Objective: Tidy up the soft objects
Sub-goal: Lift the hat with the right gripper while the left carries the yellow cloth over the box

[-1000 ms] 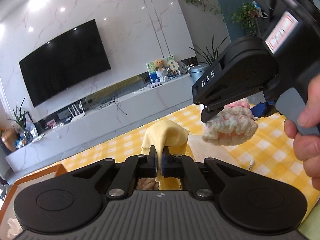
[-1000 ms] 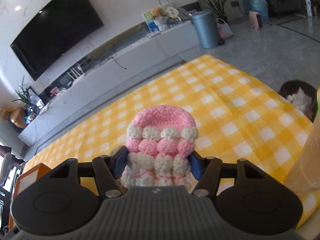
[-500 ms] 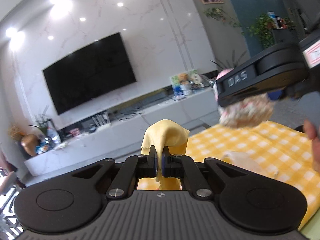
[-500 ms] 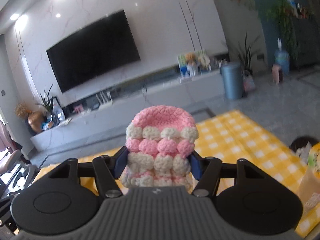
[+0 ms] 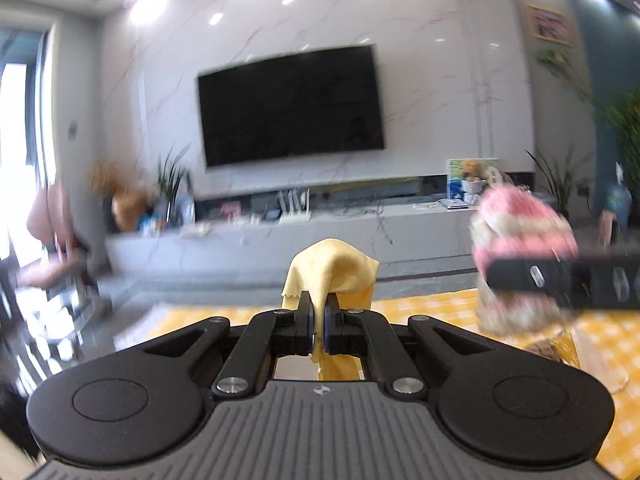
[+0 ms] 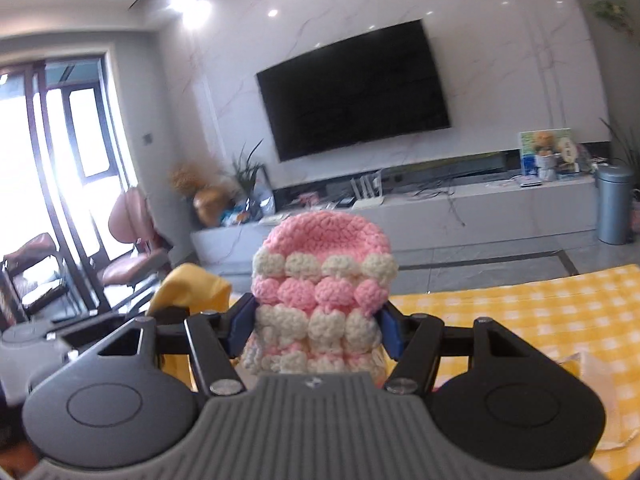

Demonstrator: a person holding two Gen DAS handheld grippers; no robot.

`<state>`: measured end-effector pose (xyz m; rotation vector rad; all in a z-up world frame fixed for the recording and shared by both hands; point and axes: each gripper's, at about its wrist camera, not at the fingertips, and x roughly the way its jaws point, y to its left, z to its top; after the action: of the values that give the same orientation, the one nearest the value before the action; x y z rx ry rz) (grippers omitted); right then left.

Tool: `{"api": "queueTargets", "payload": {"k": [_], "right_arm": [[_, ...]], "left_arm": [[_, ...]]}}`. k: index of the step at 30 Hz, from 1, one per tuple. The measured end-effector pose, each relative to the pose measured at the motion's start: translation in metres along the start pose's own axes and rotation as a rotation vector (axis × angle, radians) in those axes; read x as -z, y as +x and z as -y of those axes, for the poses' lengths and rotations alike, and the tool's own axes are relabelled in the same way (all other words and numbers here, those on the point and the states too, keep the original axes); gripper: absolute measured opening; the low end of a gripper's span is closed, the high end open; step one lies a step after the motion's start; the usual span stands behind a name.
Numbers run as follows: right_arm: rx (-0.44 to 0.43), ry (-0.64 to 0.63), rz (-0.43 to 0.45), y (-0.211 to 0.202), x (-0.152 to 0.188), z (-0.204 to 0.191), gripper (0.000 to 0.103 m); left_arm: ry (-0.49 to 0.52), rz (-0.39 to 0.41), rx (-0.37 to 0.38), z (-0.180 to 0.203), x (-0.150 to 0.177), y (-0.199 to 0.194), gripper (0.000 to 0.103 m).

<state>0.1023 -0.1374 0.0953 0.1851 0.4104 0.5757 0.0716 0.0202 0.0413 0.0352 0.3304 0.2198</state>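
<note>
Carrying two soft things at once, above the table [image 6: 520, 312]: judged the transport step, with no drop-off place in view. Right gripper [image 6: 316, 330] clamped wide on hat [image 6: 326, 276], between its pads. Left gripper [image 5: 318, 326] pinched nearly shut on cloth [image 5: 332, 268], draped over its tips. Next called for finding where each belongs, then lowering before letting go.

Thin smooth yellow cloth [image 5: 332, 268], knobbly pink-and-cream crocheted yarn hat [image 6: 324, 292], matt black plastic tongs [image 5: 319, 320], glossy marble wall [image 6: 500, 60]
</note>
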Motion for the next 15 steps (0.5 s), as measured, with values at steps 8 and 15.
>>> {"api": "queueTargets", "payload": {"k": [8,15], "right_arm": [[-0.002,0.0,-0.166,0.07,0.034,-0.005,0.062],[0.023,-0.023,-0.357,0.137,0.044,-0.007,0.062]], "left_arm": [[-0.202,-0.124,0.066,-0.065,0.025,0.041,0.005],[-0.332,-0.196,0.174,-0.089,0.038,0.086,0.005]]}}
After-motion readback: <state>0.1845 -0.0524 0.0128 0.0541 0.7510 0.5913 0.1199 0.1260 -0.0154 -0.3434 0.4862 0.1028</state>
